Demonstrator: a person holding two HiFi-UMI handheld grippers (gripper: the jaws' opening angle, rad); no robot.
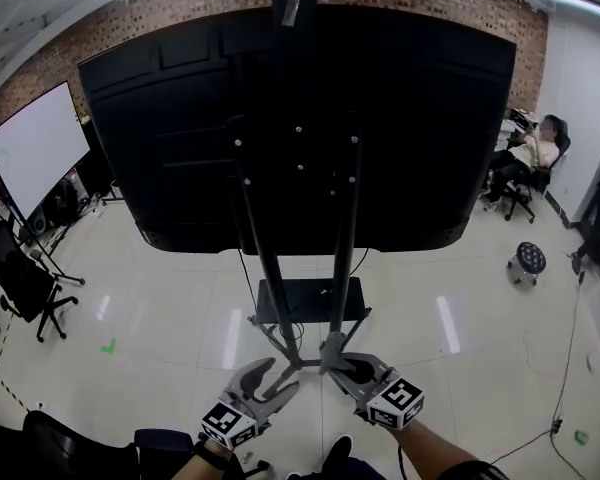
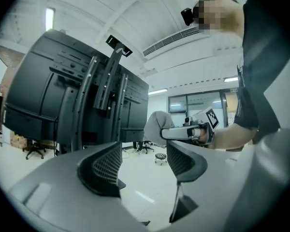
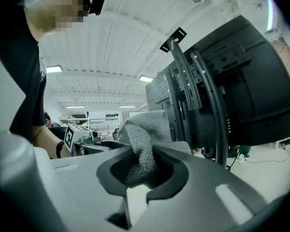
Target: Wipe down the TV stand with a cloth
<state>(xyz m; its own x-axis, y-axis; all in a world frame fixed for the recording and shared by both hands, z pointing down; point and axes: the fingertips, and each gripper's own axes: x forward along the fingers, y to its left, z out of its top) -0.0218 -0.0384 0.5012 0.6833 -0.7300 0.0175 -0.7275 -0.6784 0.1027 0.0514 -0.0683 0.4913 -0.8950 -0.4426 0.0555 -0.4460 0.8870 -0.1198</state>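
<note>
Right tongs (image 3: 141, 170) clamp a grey cloth (image 3: 147, 127); left tongs (image 2: 144, 161) spread wide, empty.

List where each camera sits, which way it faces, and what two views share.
Head view: on the head, looking down at the stand; left gripper, right gripper, forearms show.
Left gripper view: on it, looks up past open jaws; torso shows.
Right gripper view: on it, looks up past jaws shut on cloth; torso shows.
Shared: both gripper views see the stand.

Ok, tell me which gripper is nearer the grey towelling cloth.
Right. The right gripper is clamped on the grey towelling cloth; the left gripper, jaws apart, sits beside it without touching.
</note>
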